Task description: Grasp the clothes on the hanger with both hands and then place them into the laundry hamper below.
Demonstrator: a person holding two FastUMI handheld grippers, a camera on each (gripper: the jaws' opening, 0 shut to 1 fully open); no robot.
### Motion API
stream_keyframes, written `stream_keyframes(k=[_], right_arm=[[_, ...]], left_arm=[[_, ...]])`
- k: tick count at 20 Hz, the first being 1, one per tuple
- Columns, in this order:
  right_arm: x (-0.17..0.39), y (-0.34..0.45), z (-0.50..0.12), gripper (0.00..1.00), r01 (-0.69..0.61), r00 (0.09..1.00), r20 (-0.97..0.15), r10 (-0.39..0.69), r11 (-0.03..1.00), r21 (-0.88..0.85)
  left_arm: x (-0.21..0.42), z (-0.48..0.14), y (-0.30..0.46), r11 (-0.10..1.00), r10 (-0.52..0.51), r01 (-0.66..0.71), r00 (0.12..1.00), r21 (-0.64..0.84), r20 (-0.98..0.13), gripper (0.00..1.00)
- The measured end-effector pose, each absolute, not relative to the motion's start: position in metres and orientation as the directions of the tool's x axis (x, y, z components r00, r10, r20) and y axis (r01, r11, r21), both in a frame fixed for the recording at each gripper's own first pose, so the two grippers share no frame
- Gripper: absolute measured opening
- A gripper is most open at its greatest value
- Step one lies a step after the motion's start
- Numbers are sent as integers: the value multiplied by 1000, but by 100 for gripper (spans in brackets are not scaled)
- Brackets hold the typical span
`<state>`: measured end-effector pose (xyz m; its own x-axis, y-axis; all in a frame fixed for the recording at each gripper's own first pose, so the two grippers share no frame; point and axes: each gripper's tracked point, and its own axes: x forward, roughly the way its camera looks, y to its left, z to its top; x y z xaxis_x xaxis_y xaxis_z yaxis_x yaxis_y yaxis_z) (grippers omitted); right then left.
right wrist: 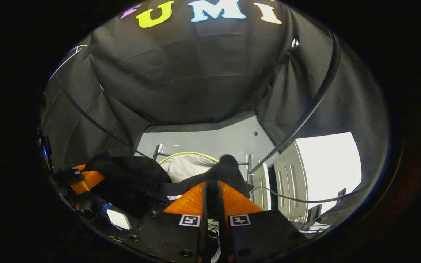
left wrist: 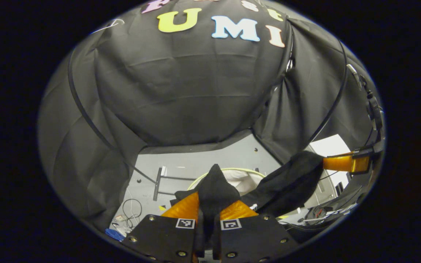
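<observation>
A black garment (left wrist: 283, 182) hangs stretched between my two grippers, above a white hamper with a yellow-green rim (left wrist: 232, 170). My left gripper (left wrist: 210, 199) is shut on one bunched end of the cloth, which sticks up between its fingers. The right gripper (left wrist: 333, 162) holds the other end at the far right of the left gripper view. In the right gripper view my right gripper (right wrist: 216, 182) is shut on a fold of the black garment (right wrist: 133, 179), and the hamper (right wrist: 186, 164) lies below and behind it. The left gripper (right wrist: 93, 177) grips the cloth at the left.
A metal rack base (left wrist: 159, 179) stands on the grey floor (left wrist: 196, 160) beside the hamper. Loose cables (left wrist: 132, 212) lie at the left. White cabinets (right wrist: 287, 171) stand at the right, with a black cable (right wrist: 298, 199) running across them.
</observation>
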<state>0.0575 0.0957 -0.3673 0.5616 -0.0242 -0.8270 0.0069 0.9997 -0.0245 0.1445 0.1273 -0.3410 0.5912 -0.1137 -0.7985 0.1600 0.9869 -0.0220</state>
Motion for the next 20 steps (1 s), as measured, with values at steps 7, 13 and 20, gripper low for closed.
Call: stream_keyframes(k=[7,13,20], right_arm=[[43,89,-355,35,11,583,-813,-3,1000,4],[36,58,-326,58,-20,624,-782,11,1000,-2],[43,-4,-239,98,-47,788,-615,33,999,-8]], left_arm=[[121,-334,134,994,-90,105,574,-35,-814,78],[98,-278,138,1000,29,-18,625,22,-780,95],[92,-150,92,990,138,-126,770,63,-623,93]])
